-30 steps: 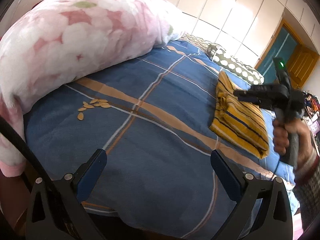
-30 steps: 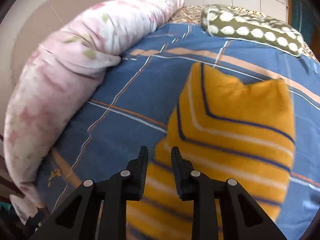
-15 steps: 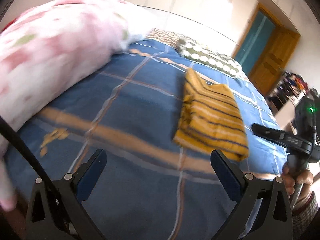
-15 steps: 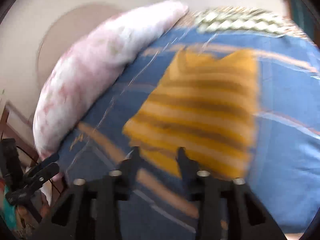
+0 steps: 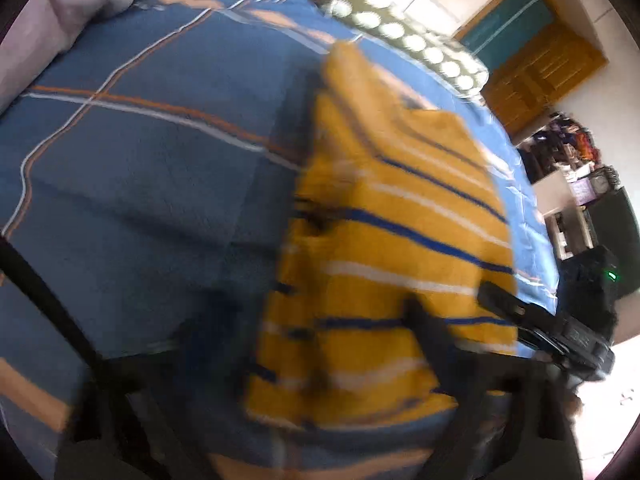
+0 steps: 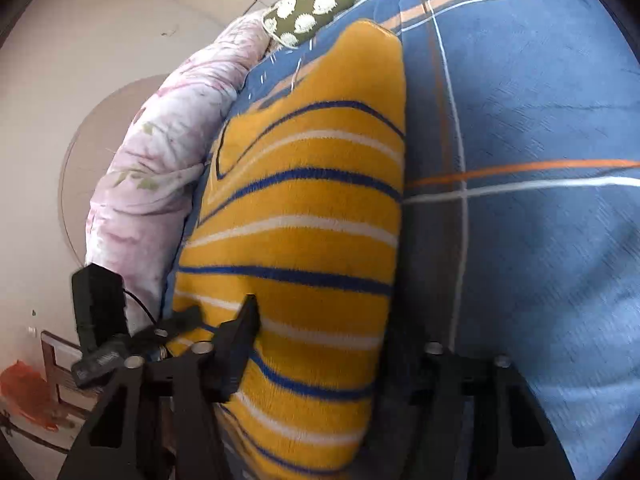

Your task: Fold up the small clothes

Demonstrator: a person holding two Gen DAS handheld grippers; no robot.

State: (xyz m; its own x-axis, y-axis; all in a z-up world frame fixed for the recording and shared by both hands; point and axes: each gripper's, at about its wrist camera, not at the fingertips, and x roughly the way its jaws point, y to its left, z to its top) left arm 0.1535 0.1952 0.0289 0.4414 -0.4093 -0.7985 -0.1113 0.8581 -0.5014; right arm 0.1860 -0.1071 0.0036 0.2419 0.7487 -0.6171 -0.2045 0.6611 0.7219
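Both grippers close in on the near end of the folded yellow garment

The striped garment [image 6: 304, 216] lies folded lengthwise on the blue bedspread [image 6: 520, 120]. The right gripper [image 6: 320, 320] stands wide open, straddling its near end; the left gripper [image 5: 304, 320] is too blurred to tell. A pinch that takes only the top layer, I judge, would spill the fold open. The pink quilt [image 6: 168, 152] crowds the left edge and the spotted pillow [image 6: 320, 4] the far end; open room lies right.
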